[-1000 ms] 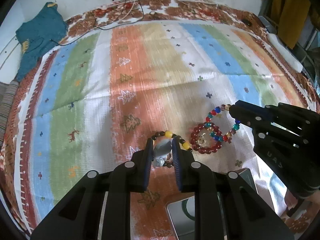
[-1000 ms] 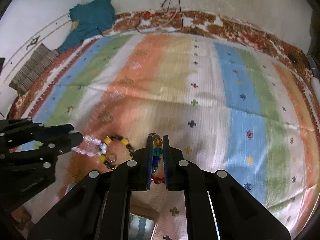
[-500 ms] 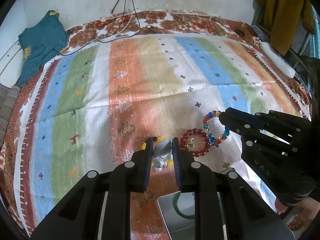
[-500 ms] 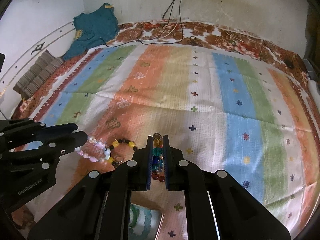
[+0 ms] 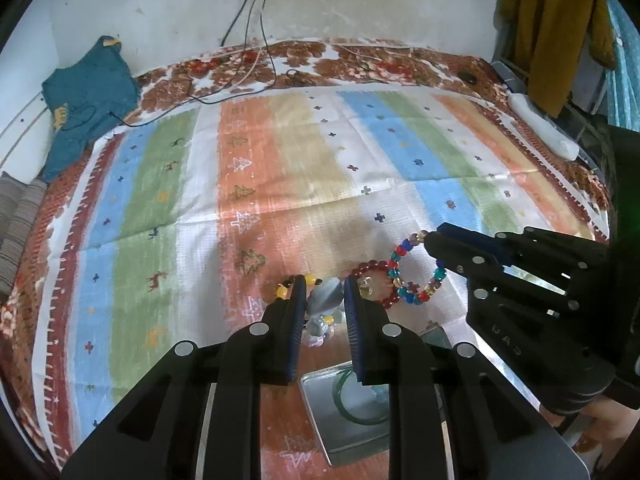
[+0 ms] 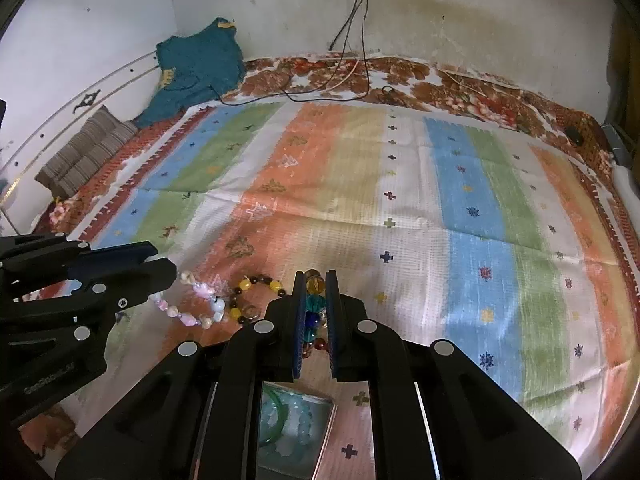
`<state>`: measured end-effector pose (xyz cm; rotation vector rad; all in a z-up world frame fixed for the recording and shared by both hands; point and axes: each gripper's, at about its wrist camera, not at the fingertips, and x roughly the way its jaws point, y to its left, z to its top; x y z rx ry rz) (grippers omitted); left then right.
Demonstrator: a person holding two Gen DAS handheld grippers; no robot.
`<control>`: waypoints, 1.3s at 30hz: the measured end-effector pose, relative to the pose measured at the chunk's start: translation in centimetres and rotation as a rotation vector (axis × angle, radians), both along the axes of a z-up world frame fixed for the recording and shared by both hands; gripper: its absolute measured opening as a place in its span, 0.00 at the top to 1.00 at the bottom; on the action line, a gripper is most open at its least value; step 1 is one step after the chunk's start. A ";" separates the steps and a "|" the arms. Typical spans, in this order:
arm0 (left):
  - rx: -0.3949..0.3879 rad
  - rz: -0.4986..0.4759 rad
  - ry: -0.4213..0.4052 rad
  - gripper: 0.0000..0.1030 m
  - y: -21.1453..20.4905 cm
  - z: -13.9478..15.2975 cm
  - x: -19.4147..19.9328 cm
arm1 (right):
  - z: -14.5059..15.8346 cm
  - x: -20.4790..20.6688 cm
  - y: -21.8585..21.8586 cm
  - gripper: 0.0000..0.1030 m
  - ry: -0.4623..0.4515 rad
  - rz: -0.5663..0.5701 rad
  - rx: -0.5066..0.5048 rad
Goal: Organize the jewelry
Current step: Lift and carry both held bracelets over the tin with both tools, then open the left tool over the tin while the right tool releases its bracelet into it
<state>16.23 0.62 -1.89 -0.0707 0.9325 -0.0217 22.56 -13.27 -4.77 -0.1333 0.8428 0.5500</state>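
With my left gripper [image 5: 324,300] clamped on the pastel bracelet [image 6: 192,312] and my right gripper [image 6: 316,304] on the multicoloured bracelet [image 5: 416,276], I should carry both level over the tray [image 5: 320,408] before releasing.

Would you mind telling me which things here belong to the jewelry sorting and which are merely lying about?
Belongs to the job:
colourful bracelet in the right claw
pale bracelet in the left claw
red bracelet
black-and-yellow bracelet
tin

Lying about:
teal garment
cables
mustard cloth
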 end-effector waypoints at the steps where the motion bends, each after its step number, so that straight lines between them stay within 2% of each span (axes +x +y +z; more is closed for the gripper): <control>1: -0.006 -0.003 0.001 0.82 0.0 0.1 -0.2 | 0.1 -0.1 -0.1 0.90 0.000 0.000 0.003; 39: -0.023 -0.031 -0.034 0.82 -1.7 1.3 -5.2 | 1.1 -6.9 -2.2 0.90 -0.025 0.036 -0.003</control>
